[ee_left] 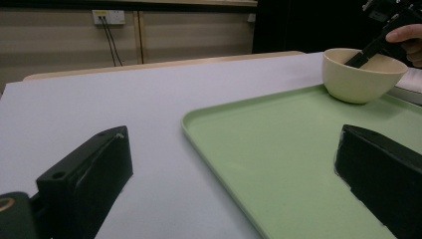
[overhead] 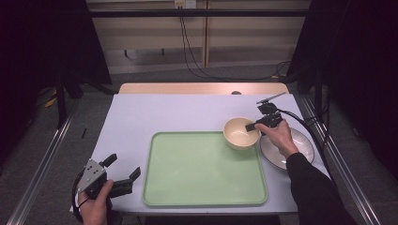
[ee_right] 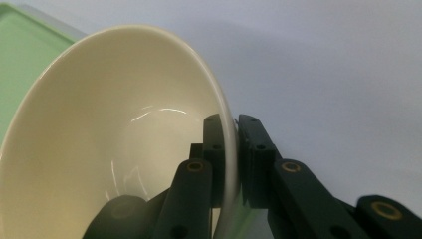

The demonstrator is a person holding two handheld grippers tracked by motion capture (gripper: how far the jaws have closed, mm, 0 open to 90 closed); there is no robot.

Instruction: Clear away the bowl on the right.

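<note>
A cream bowl (overhead: 240,133) sits at the far right corner of the green tray (overhead: 187,168). My right gripper (overhead: 251,126) is shut on the bowl's rim, one jaw inside and one outside. The right gripper view shows the bowl (ee_right: 109,149) close up, with my right gripper (ee_right: 231,149) pinching its thin wall. My left gripper (overhead: 124,168) stands open near the table's front left corner, nothing between its jaws. From the left gripper view the bowl (ee_left: 361,74) shows at the tray's (ee_left: 278,149) far corner, where the right gripper (ee_left: 361,57) dips into it.
A white plate with a dark rim (overhead: 300,150) lies right of the tray, under the person's right hand. The table is covered in a pale lilac sheet (overhead: 178,110). Dark drapes hang on both sides, and cables run along the floor behind.
</note>
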